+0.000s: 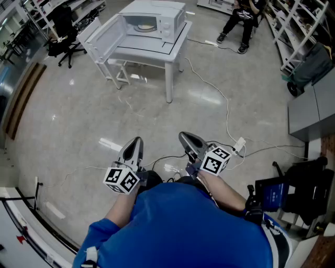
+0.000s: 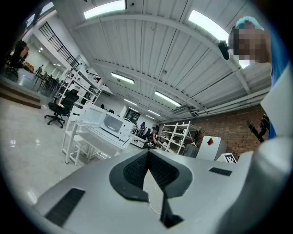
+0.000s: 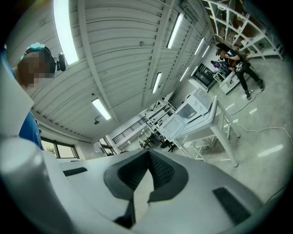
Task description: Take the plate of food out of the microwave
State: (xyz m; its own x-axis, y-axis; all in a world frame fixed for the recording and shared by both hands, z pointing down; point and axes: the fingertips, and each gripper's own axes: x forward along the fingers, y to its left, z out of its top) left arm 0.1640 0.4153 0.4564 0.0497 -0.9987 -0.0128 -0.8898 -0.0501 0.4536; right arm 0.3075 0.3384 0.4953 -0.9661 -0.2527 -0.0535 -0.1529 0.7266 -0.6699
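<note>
Lab hall, white shelving racks [image 1: 299,25], office chair [image 1: 63,27], brick wall [image 2: 238,133], strip lights [image 2: 105,7]

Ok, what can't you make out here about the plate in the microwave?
- Head view: the plate in the microwave is too far and small to show what food it holds.
- Left gripper view: the microwave is tiny, so the plate cannot be made out.
- Right gripper view: the microwave is seen side-on past its open door; its inside doesn't show.

A white table [image 1: 148,54] on the pale floor [image 1: 78,120] carries 1 white microwave [image 1: 168,20], door open.
</note>
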